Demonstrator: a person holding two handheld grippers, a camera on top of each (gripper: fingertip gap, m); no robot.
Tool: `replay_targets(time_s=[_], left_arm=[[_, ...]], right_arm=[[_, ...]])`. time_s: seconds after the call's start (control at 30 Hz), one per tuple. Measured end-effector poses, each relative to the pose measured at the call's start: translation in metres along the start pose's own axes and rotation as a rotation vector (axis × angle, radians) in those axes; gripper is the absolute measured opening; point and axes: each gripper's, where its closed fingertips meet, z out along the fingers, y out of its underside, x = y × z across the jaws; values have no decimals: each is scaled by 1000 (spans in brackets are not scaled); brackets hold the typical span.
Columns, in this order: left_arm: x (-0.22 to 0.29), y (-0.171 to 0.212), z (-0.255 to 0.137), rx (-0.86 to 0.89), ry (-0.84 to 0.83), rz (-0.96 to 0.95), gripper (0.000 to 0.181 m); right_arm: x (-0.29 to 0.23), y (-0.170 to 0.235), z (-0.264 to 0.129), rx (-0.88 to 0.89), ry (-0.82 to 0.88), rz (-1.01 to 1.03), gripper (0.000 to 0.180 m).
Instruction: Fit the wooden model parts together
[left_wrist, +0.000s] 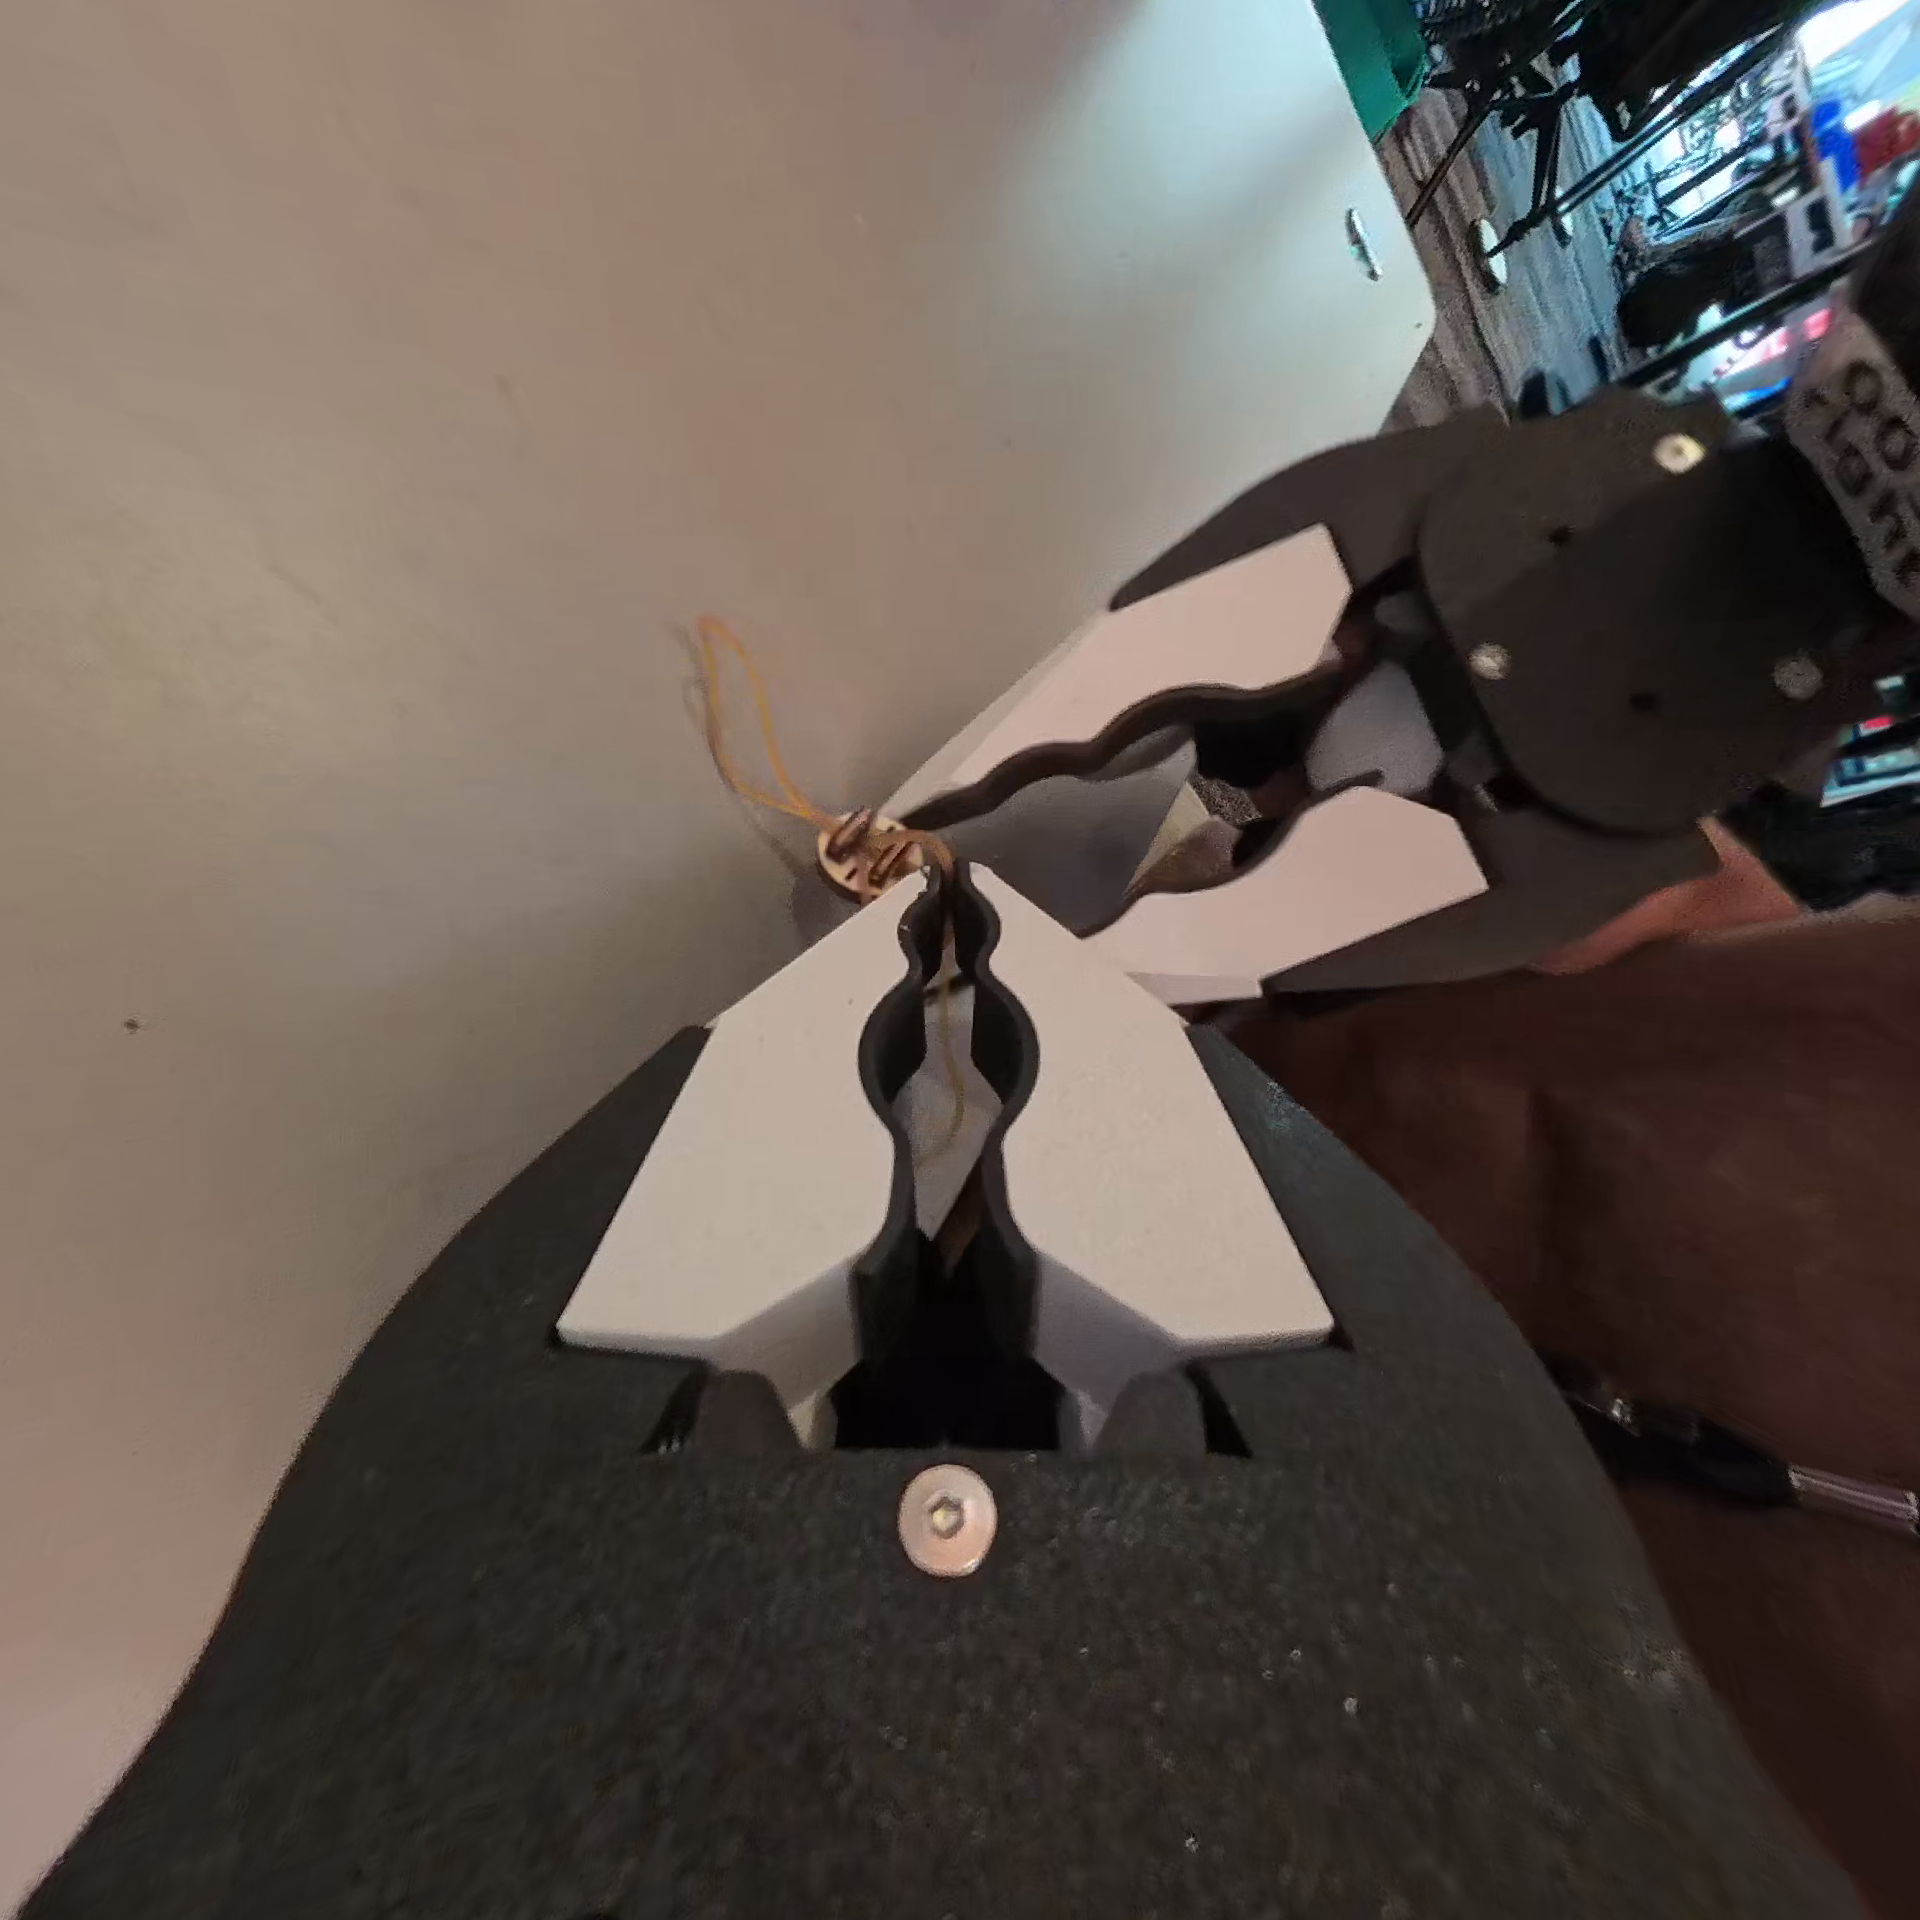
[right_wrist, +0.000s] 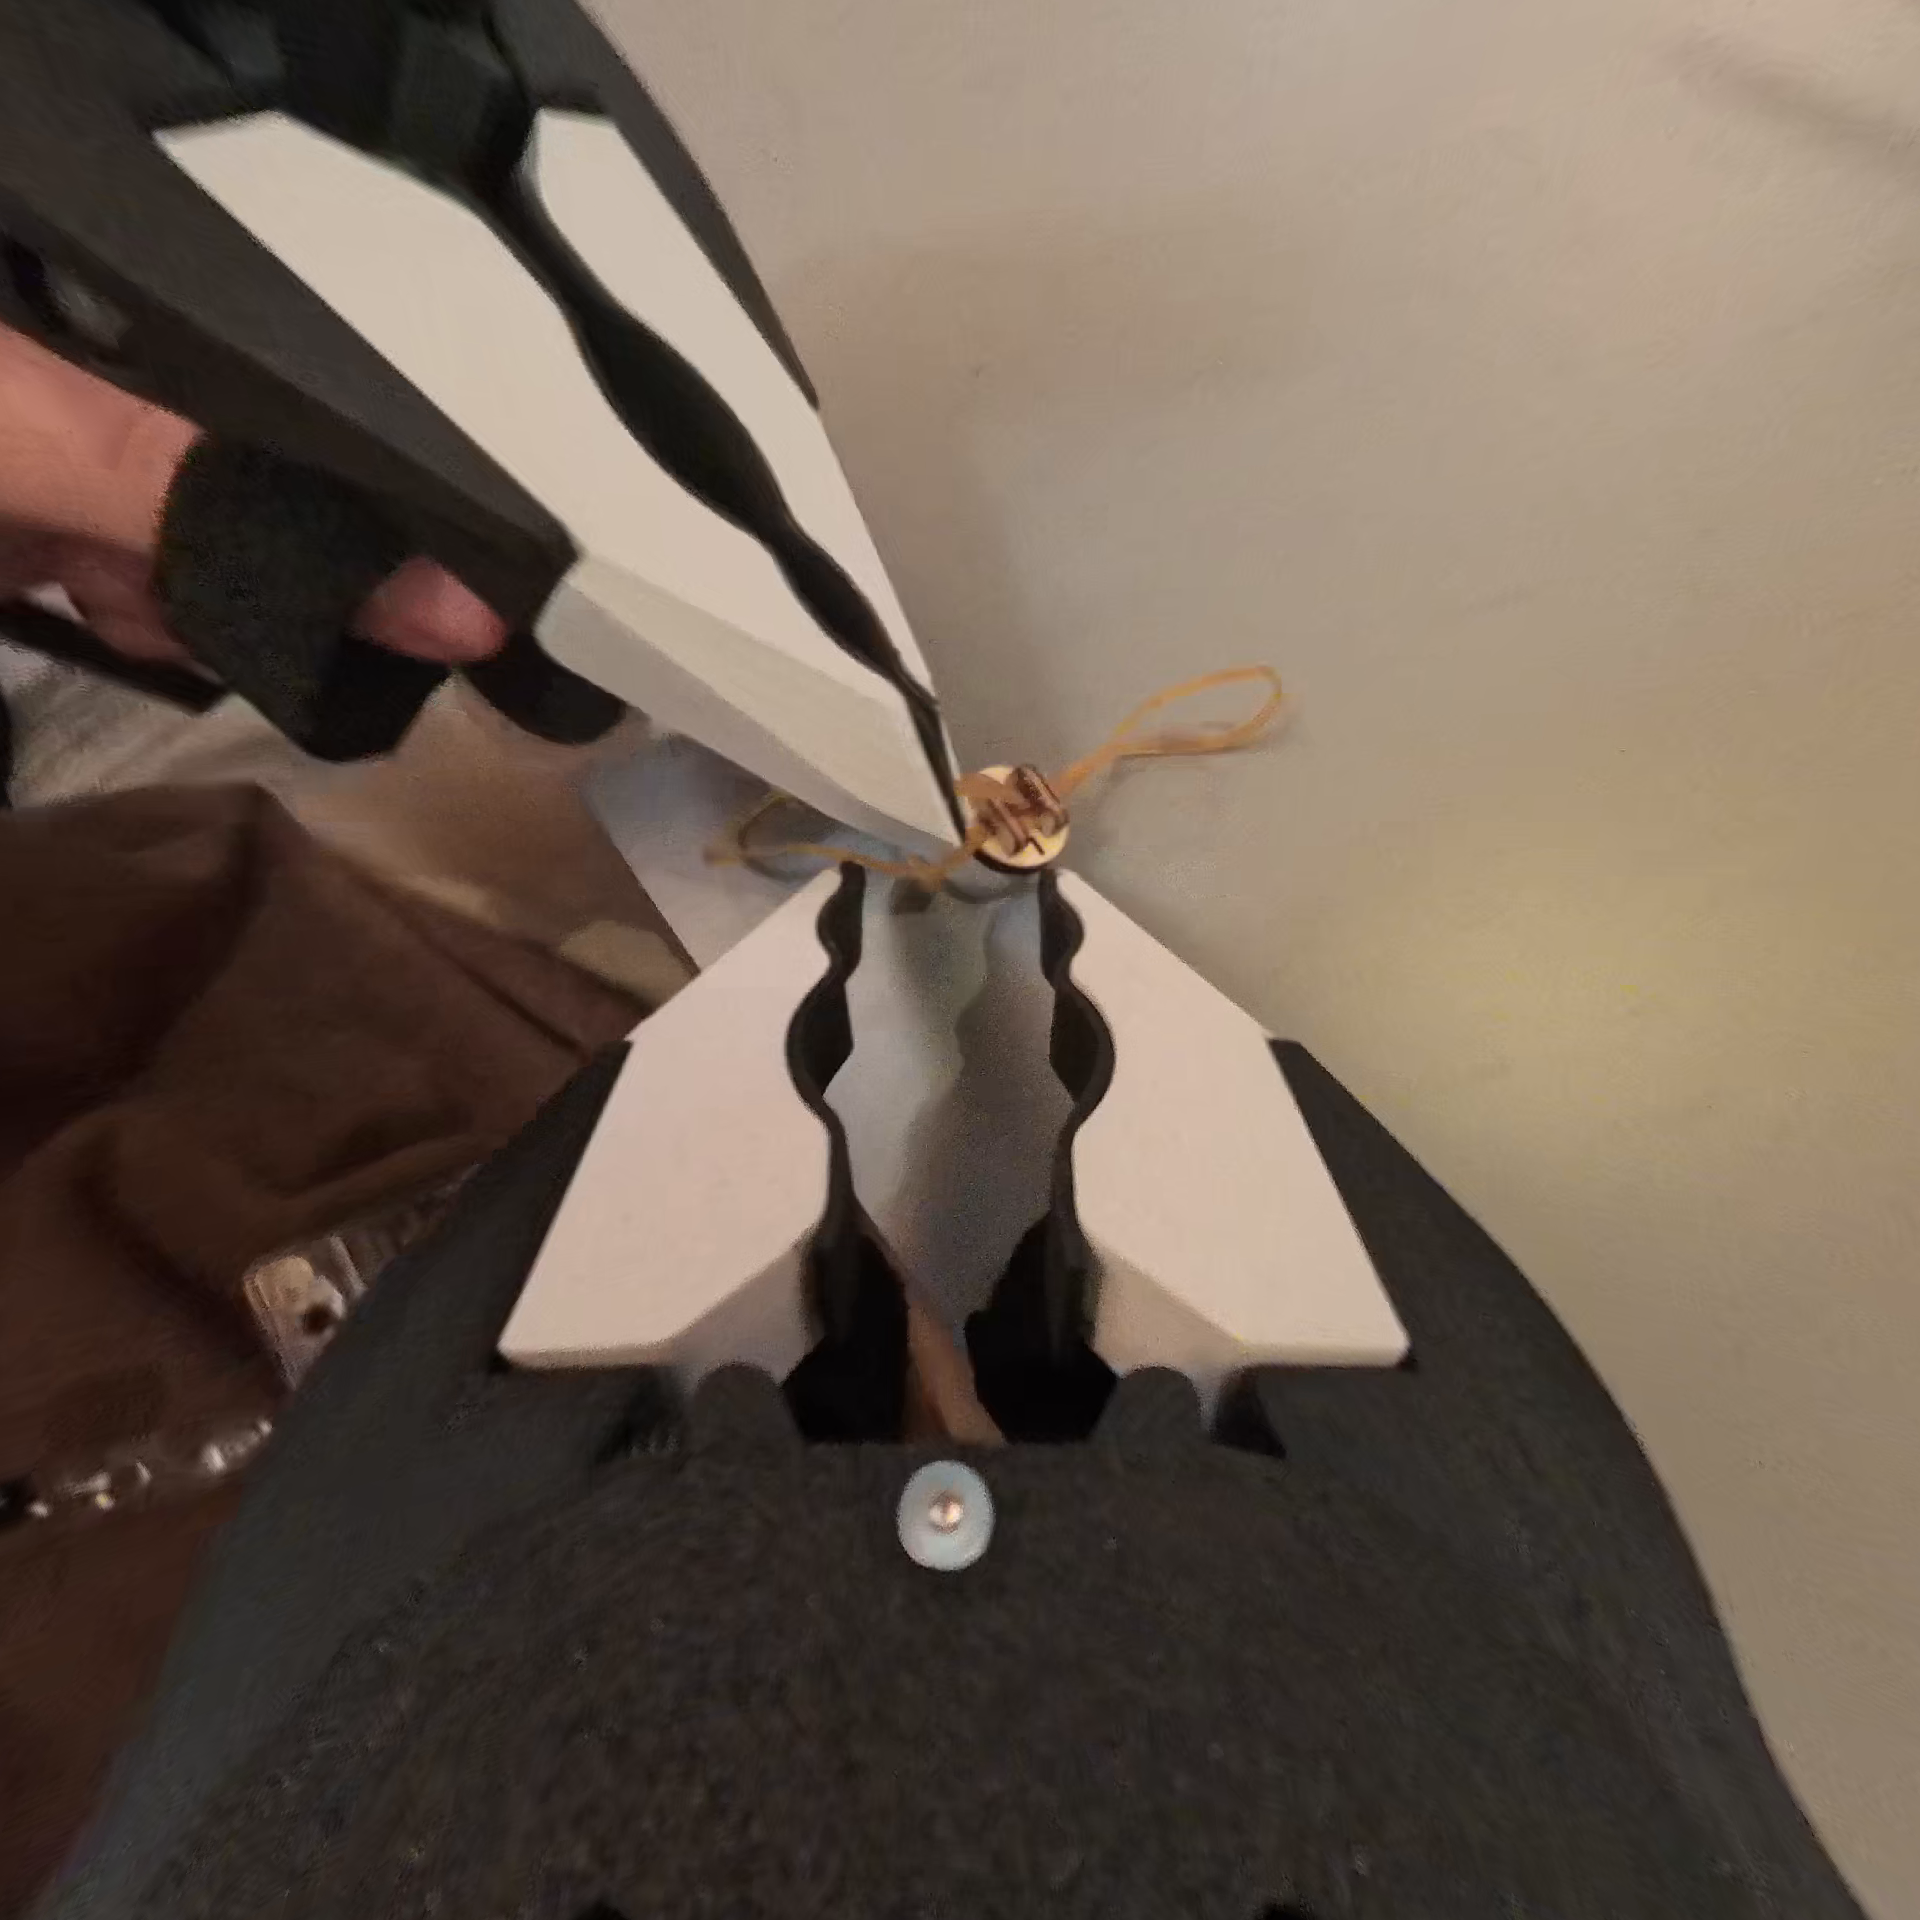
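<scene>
Right between both tips sits the small round wooden disc (right_wrist: 1013, 823) with its rubber band (right_wrist: 1195, 717): the left gripper (left_wrist: 940, 878) pinches the band shut, the right gripper (right_wrist: 951, 883) gapes open just below the disc.

Holds left gripper (left_wrist: 940, 894) with fingers pressed together at the tips. Holds right gripper (right_wrist: 951, 883) with fingers parted, a clear gap between the tips. Points both grippers at nearly the same spot, tips just beside each other, at an angle. Wraps left hand (right_wrist: 94, 520), in black fingerless glove (right_wrist: 270, 582), under its handle, fingers curled.
</scene>
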Motion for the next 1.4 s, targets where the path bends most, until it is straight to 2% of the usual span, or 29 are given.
replay_targets(time_s=[0.1, 0.17, 0.23, 0.3, 0.5, 0.67, 1.0, 1.2, 1.33, 1.37, 1.4], left_arm=[[-6, 0, 2, -4, -3, -33, 0], [-2, -5, 0, 24, 27, -57, 0], [0, -11, -3, 53, 39, -67, 0], [2, -14, -4, 67, 48, -76, 0], [-6, -7, -5, 54, 46, -102, 0], [-9, -4, -7, 53, 46, -112, 0], [-3, 8, -27, 25, 49, -18, 0], [8, 5, -41, 64, 112, -11, 0], [29, -4, -48, 101, 247, 21, 0], [35, -5, -49, 108, 301, 21, 0], [39, -3, -48, 88, 338, 8, 0]], right_arm=[[6, -3, 0, 58, 28, 140, 41], [8, -8, 0, 122, -30, 240, 50], [11, -12, -2, 174, -55, 287, 50], [14, -12, 1, 179, -15, 252, 50], [18, -12, 12, 185, 121, 162, 31], [12, -14, 16, 177, 105, 132, 21], [16, -7, 11, 79, 51, 65, 19], [20, -5, 9, 44, 32, 32, 19], [21, -5, 8, 33, 21, 23, 18], [20, -6, 6, 41, 17, 5, 0], [16, -12, 1, 78, -4, -35, 0]])
